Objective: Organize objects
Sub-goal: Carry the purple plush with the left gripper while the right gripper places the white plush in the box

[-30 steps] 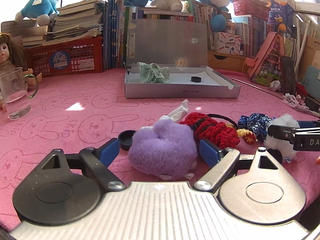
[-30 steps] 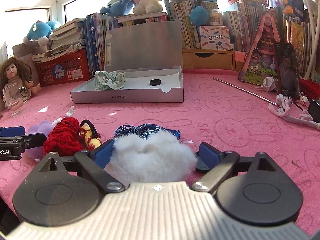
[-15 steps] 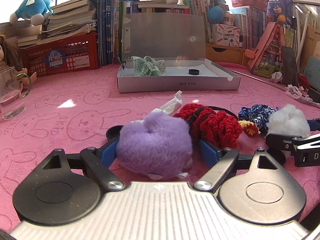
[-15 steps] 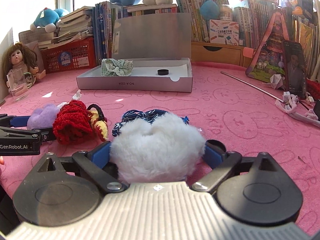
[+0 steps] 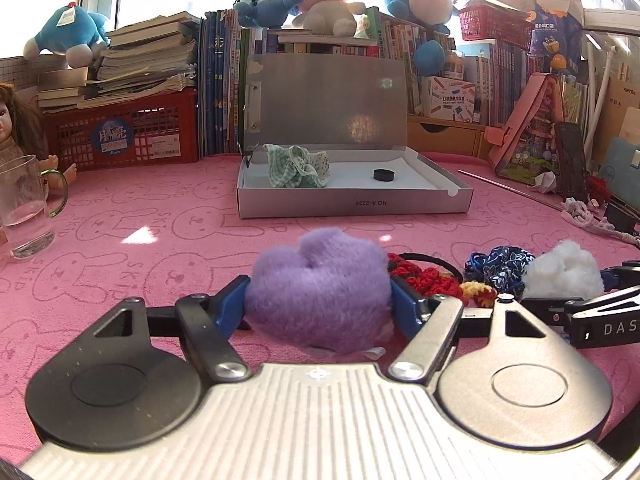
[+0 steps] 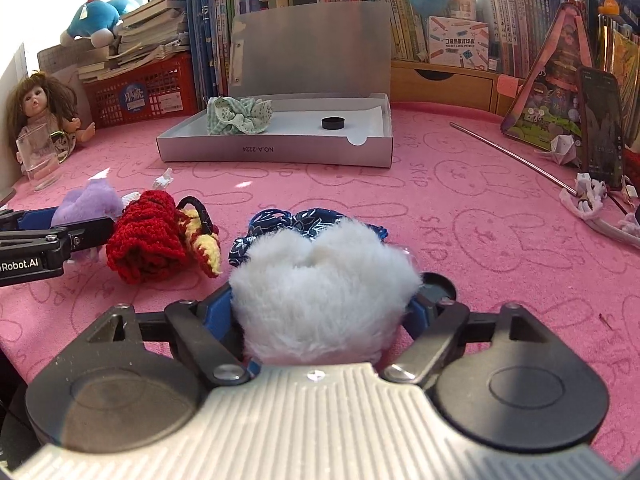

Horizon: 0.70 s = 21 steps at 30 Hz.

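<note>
A purple fluffy scrunchie point(image 5: 316, 280) sits between the blue pads of my left gripper point(image 5: 318, 304). The jaws are closing and press on both its sides. In the right wrist view a white fluffy scrunchie point(image 6: 320, 276) fills my right gripper point(image 6: 320, 312), whose jaws are also closing and squeeze it. Between the two lie a red knitted scrunchie point(image 6: 148, 236) and a dark blue patterned one point(image 6: 276, 224). Behind them an open grey box point(image 5: 352, 204) holds a green checked scrunchie point(image 5: 298, 166) and a black cap point(image 5: 384, 175).
A glass mug point(image 5: 26, 208) and a doll point(image 6: 40, 108) stand at the left. A red crate point(image 5: 120, 136) and rows of books line the back. A metal rod point(image 6: 512, 156), a phone point(image 6: 602, 128) and a white cord point(image 6: 592, 204) lie at the right.
Both pairs of jaws have narrowed onto their fluffy scrunchies, purple in the left and white in the right. Both scrunchies now sit squeezed between the pads. The hands have barely shifted.
</note>
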Available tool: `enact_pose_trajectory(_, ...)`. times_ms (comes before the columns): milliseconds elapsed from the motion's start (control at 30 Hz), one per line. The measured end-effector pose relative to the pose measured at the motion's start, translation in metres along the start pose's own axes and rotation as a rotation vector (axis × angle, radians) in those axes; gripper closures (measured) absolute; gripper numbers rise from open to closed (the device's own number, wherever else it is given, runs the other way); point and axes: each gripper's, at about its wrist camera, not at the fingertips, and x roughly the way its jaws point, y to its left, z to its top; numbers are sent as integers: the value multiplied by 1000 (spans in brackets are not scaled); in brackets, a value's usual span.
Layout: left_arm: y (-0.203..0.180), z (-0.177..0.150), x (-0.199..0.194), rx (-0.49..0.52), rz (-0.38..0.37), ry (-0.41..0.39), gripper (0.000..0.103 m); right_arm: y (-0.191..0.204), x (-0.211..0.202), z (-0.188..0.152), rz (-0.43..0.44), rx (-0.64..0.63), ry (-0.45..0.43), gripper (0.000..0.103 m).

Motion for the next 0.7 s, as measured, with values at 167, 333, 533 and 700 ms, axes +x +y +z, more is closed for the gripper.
enact_pose_trajectory(167,-1,15,-5,-2,-13,-31,25,-1,-10,10,-23,-11,-38,21)
enact_pose_trajectory(333,-1,33,2,0,-21,-47,25,-9,-15,31,-32,14,-75,21)
enact_pose_trajectory(533,-1,59,15,-3,-36,-62,25,-21,-6,60,-31,51,-108,21)
enact_pose_trajectory(700,-1,82,33,-10,-53,-63,25,-27,11,86,-25,77,-119,21)
